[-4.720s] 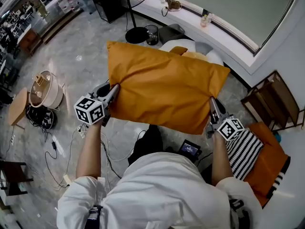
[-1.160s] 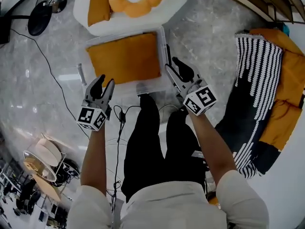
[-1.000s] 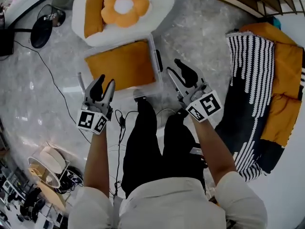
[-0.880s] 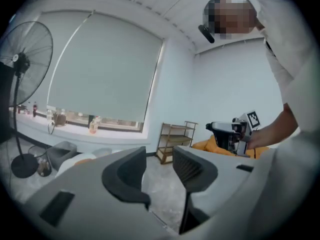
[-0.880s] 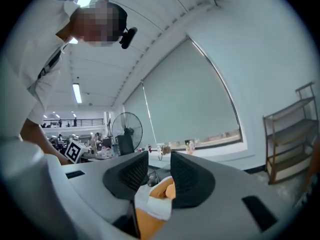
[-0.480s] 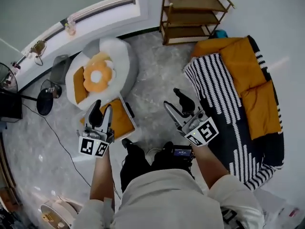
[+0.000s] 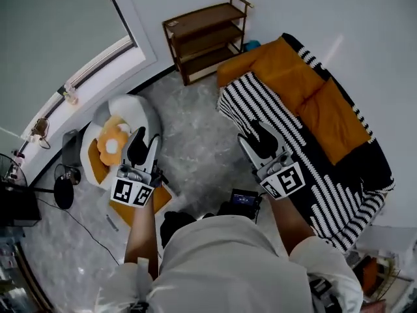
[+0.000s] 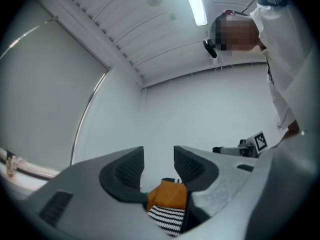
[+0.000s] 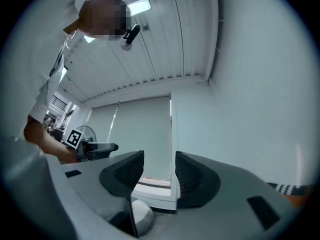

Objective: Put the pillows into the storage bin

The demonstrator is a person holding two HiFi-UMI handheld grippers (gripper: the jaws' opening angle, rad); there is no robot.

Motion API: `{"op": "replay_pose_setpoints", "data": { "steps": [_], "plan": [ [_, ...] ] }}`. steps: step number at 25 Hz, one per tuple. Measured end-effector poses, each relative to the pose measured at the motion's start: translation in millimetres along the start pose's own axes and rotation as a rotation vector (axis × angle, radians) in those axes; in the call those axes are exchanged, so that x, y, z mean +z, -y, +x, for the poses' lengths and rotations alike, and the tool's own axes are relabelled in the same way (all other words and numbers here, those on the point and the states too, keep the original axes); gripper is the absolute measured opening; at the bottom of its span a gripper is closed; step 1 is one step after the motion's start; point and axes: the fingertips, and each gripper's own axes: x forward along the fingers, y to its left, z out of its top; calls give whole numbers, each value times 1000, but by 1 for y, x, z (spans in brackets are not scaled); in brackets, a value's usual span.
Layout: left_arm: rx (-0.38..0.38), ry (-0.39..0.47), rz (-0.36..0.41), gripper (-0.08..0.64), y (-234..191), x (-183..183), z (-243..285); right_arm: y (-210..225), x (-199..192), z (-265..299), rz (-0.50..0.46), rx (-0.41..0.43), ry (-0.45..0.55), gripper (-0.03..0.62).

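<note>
Both forearms reach forward from the person's white shirt, bare from the elbow, and are held at about the same height and well apart. The left tool [image 7: 144, 142] points ahead and slightly right, with its marker cube nearest the body. It hangs above the bin [image 7: 171, 199] on the floor. The left arm and tool hide most of the bin, so only slivers of the orange pillow [image 7: 133, 212] inside it show. In the left gripper view the jaws are spread with nothing between them. They are tilted up toward a bare wall, with a bit of orange and striped cloth far below.

The right tool [image 7: 257, 139] points ahead and slightly left. It hovers over the edge of the striped blanket [image 7: 296, 132] on the sofa [image 7: 374, 168], touching nothing. In its own view its jaws are also parted and empty, and they face a window blind and a wall corner.

Two more orange pillows [image 7: 287, 67] lie on the sofa beyond the right tool. Just ahead of the left tool is a white beanbag [image 7: 140, 113]. It carries a flower cushion [image 7: 112, 145] and another orange cushion [image 7: 98, 168].
</note>
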Motion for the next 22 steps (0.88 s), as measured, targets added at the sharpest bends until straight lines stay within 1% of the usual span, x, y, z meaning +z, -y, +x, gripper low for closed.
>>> {"op": "replay_pose_setpoints", "data": {
  "steps": [3,4,6,10,12,14,18,22],
  "plan": [
    [-111,22,-28,187,41,-3,40,37,4,-50,-14,-94,-19,212],
    [-151,30,-38,187,57,-5,52,50,3,-67,-12,-129,-28,223],
    [-229,27,-44,187,87,-12,76,72,6,-104,-16,-212,-33,225],
    [-367,-8,-53,192,139,-34,123,111,13,-171,-35,-412,-16,225],
    [-439,-16,-79,190,163,-45,145,128,20,-204,-52,-524,9,225],
    [-508,-6,-120,181,190,-54,167,141,30,-238,-86,-628,24,224],
    [-598,-10,-166,133,231,-73,209,169,38,-294,-124,-786,8,219],
    [-681,-45,-191,129,268,-97,259,200,43,-335,-142,-912,-9,221]
  ]
}}
